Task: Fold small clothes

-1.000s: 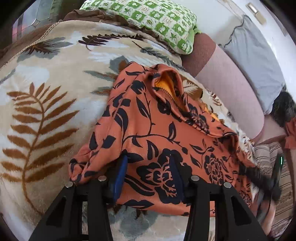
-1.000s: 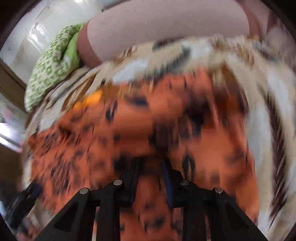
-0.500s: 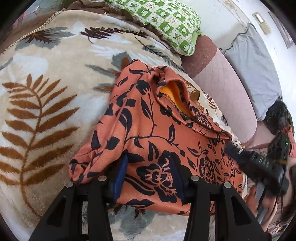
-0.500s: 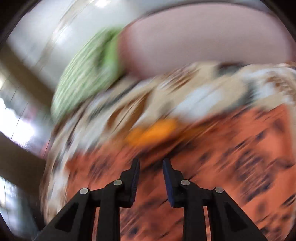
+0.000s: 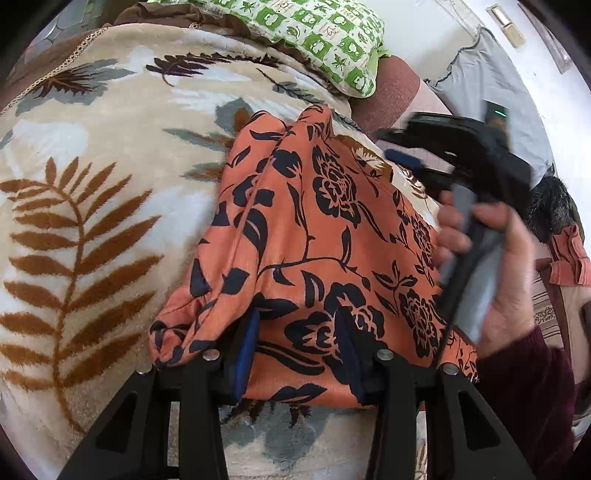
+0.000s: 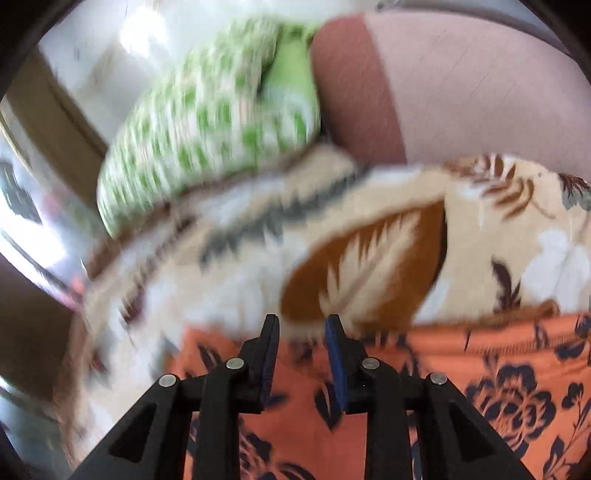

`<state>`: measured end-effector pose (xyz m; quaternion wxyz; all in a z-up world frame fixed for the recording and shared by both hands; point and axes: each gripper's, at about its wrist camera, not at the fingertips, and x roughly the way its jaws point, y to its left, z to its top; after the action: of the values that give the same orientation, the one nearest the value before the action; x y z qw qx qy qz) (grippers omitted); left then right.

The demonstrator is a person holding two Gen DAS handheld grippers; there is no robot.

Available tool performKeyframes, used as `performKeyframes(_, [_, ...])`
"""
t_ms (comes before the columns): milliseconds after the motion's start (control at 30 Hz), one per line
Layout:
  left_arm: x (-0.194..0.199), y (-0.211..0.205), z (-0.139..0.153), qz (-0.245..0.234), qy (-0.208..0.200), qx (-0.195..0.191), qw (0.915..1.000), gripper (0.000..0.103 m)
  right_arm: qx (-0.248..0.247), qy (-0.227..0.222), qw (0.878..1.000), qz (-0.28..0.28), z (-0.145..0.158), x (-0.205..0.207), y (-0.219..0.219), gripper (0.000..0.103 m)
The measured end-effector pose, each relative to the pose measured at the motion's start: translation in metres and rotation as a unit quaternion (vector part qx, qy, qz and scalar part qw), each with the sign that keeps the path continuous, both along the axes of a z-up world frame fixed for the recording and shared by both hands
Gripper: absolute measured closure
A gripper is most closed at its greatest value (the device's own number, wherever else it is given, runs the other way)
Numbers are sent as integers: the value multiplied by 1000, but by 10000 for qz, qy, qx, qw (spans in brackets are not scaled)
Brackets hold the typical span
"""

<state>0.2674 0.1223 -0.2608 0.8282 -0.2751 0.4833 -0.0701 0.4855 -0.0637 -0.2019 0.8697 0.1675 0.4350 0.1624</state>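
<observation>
An orange garment with dark floral print [image 5: 314, 240] lies folded on a beige leaf-patterned blanket [image 5: 92, 166]. My left gripper [image 5: 297, 332] is open, its fingers spread over the garment's near edge and pressed on the cloth. My right gripper [image 6: 301, 332] is open and empty, above the garment's far edge [image 6: 480, 362]; in the left wrist view it [image 5: 406, 147] shows held in a hand over the garment's right side. The right wrist view is blurred.
A green-and-white patterned pillow [image 5: 314, 33] lies at the blanket's far end, also in the right wrist view [image 6: 207, 122]. A pink-brown bolster [image 5: 399, 88] and a grey pillow [image 5: 498, 96] lie behind. Another orange cloth [image 5: 569, 258] sits at far right.
The garment's far part, which showed its yellow inside, now lies folded over flat. My right gripper has swept up and across to the far edge. My left gripper stays on the near edge.
</observation>
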Motion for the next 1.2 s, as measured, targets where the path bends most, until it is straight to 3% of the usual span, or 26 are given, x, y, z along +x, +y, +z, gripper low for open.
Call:
performKeyframes(100, [1,0,2,49,31,-5,10000,59,127,-105,9998,102,16,-28,-18,74])
performKeyframes(233, [-5,-15,17,-86,-288,788,9964,59,-182,119,9997,77,11,-76,-59,73])
performKeyframes(367, [-7,-6,33,179,-676,1135,9911,59,-213,283,9988,-341,4,-152,-127,73])
performKeyframes(433, [-4,3,43,378,-846,1353,9865,57,-11,488,9974,-539,-8,-166,-148,72])
performKeyframes(533, [14,25,48,481,-948,1060,9887,45,39,1411,9876,-683,-45,-177,-153,74])
performKeyframes(633, [37,48,38,470,-655,666,9945,41,247,1306,9878,-807,-34,-186,-157,73])
performKeyframes(700, [48,54,32,469,-510,509,9963,41,673,911,9905,-774,-13,-194,-164,73])
performKeyframes(800, [64,48,30,400,-520,412,9970,39,682,489,9914,-1003,1,-204,-180,73])
performKeyframes(900, [73,36,32,157,-594,538,9967,38,1025,577,9869,-1108,-10,-202,-197,73])
performKeyframes(1033, [89,14,21,-185,-307,546,9979,38,1217,823,9817,-1212,-27,-194,-209,73])
performKeyframes(1100, [93,1,17,-362,-206,1004,9941,45,1200,792,9810,-1304,-28,-197,-219,73])
performKeyframes(1133, [94,-3,16,-381,-137,1244,9914,62,1215,718,9800,-1405,-28,-195,-222,73])
performKeyframes(1167, [95,-5,14,-350,-75,1407,9894,69,1184,648,9792,-1512,-26,-196,-229,73])
performKeyframes(1200, [94,-1,14,-291,-76,1315,9909,70,1119,591,9785,-1628,-26,-196,-235,73])
